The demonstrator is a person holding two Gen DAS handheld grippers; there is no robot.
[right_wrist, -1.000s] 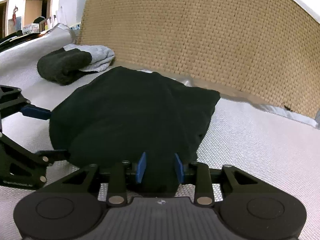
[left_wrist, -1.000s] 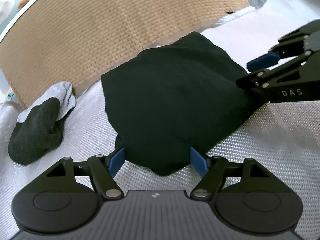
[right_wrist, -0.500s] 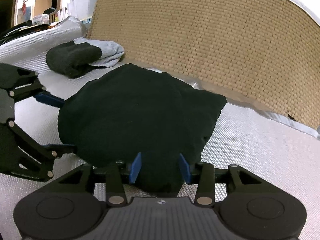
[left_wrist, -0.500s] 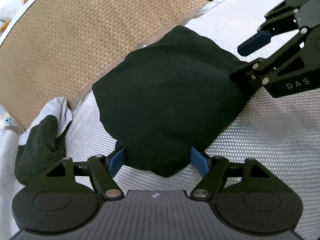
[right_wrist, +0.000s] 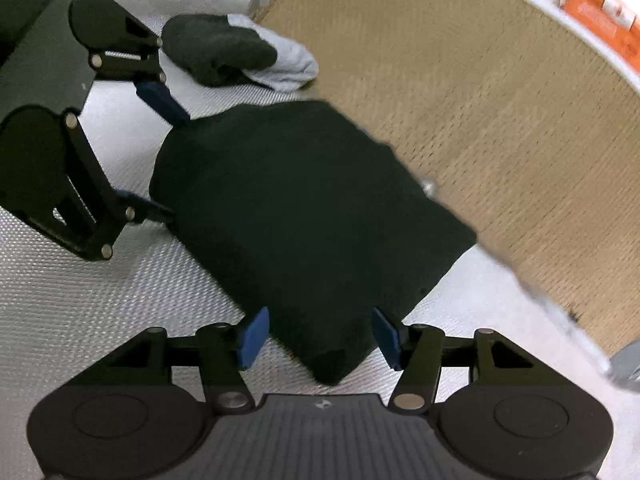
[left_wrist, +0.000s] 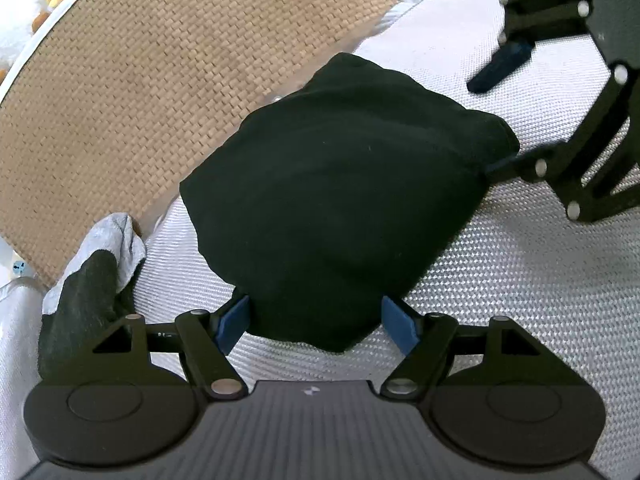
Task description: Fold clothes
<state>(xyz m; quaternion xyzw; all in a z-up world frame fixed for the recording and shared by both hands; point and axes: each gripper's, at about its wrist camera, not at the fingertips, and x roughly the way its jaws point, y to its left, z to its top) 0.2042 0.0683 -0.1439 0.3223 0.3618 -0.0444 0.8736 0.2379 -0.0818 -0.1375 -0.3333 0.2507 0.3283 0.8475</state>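
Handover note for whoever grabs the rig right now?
Left claw: open, straddling a corner of the black garment, not pinching.
Right claw: jaws have just been opening, a corner of the garment between them, released.
Garment: folded bundle on the white sheet, by the woven board.
Sock pile: beside it, untouched.
Left: back off, then the pile.

This looks like a home, likely a bedroom. A white woven-textured bedcover (left_wrist: 520, 288) fills the lower frame, with a tan woven headboard (left_wrist: 160, 80) curving across the upper left. Folded clothes (right_wrist: 240, 52) lie at upper left in the right wrist view.
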